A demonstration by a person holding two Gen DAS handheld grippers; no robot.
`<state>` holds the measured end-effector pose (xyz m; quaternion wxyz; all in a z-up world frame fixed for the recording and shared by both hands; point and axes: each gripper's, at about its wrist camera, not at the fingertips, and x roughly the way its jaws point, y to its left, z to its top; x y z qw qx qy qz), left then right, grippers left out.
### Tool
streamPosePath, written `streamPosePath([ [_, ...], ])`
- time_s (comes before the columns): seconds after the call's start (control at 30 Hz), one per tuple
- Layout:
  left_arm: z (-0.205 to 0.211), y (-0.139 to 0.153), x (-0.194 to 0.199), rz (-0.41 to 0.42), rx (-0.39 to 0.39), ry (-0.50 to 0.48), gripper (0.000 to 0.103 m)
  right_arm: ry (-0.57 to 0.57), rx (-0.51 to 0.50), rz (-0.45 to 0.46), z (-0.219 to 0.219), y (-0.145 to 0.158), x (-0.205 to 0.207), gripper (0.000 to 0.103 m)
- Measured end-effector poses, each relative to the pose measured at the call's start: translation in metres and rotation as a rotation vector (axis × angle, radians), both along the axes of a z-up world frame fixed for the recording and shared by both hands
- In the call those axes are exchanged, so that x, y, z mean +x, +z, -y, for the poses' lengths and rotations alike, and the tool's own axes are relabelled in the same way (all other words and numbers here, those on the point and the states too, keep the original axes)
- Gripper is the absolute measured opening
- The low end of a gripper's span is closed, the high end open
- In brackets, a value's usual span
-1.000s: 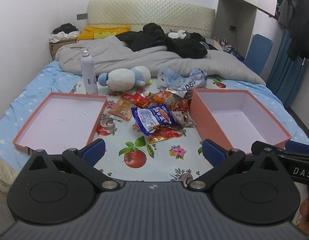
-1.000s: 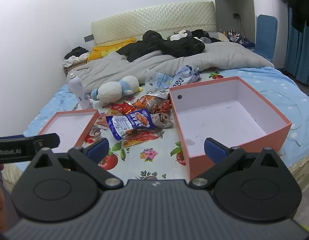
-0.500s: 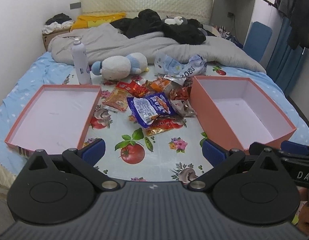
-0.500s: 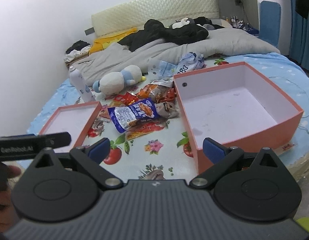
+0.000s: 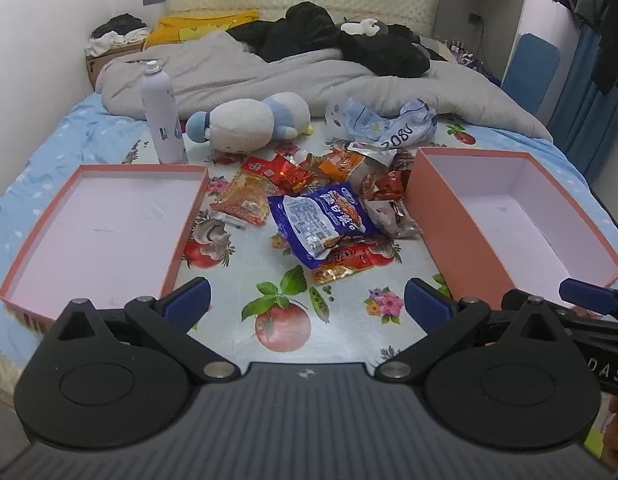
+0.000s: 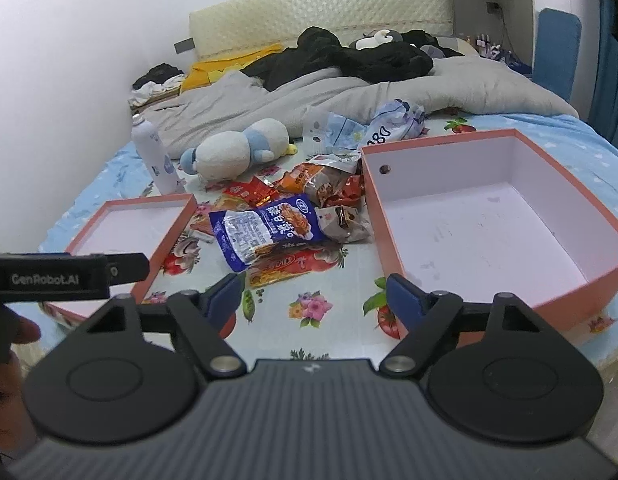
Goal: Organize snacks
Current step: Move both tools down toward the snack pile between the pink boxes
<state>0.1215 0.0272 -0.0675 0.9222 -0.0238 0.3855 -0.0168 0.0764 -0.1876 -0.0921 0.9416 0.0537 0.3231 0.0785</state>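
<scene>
A heap of snack packets (image 5: 333,200) (image 6: 293,208) lies on the flowered cloth between two pink boxes. On top is a blue and white packet (image 5: 321,220) (image 6: 265,228), with red and orange packets around and under it. The shallow box (image 5: 101,224) (image 6: 129,232) is on the left, the deep box (image 5: 509,208) (image 6: 489,220) on the right; both hold nothing. My left gripper (image 5: 307,306) is open above the cloth, short of the heap. My right gripper (image 6: 315,292) has nothing between its fingers, and its jaws are closing.
A white spray bottle (image 5: 161,116) and a plush toy (image 5: 249,124) sit behind the heap, with crumpled bags (image 5: 385,124) beside them. A grey duvet (image 5: 309,72) and dark clothes fill the far bed. A hand (image 6: 13,336) holds the left gripper.
Both grippers have moved forward and down toward the heap, so the packets and boxes look larger. The right gripper's fingers have come closer together.
</scene>
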Motion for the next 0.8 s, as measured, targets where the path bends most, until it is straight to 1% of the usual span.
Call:
streamPosePath([
  [0.13,-0.008,-0.012,0.021,-0.002,-0.013,0.001,0.103,0.045,-0.007,-0.004,-0.011,-0.007,0.018,0.081],
  [0.27,-0.018,-0.028,0.048,-0.021,-0.027,0.000,0.103,0.068,-0.076,0.043,-0.027,-0.011,0.037,0.081],
  [0.37,-0.025,-0.040,0.070,-0.037,-0.049,-0.002,0.103,0.104,-0.089,0.045,-0.038,-0.017,0.055,0.080],
  [0.43,-0.029,-0.048,0.086,-0.046,-0.062,-0.010,0.103,0.101,-0.114,0.039,-0.044,-0.023,0.067,0.080],
  [0.53,-0.033,-0.059,0.109,-0.052,-0.068,-0.026,0.103,0.114,-0.122,0.020,-0.049,-0.033,0.088,0.080],
  [0.67,-0.038,-0.078,0.142,-0.072,-0.063,-0.057,0.103,0.103,-0.187,0.022,-0.058,-0.050,0.115,0.080],
  [0.7,-0.039,-0.084,0.152,-0.082,-0.073,-0.065,0.103,0.098,-0.202,0.020,-0.058,-0.055,0.123,0.079],
  [0.77,-0.041,-0.096,0.168,-0.102,-0.100,-0.080,0.103,0.088,-0.233,0.007,-0.060,-0.065,0.137,0.075],
  [0.8,-0.042,-0.102,0.175,-0.110,-0.110,-0.082,0.103,0.080,-0.249,-0.002,-0.060,-0.071,0.145,0.074],
])
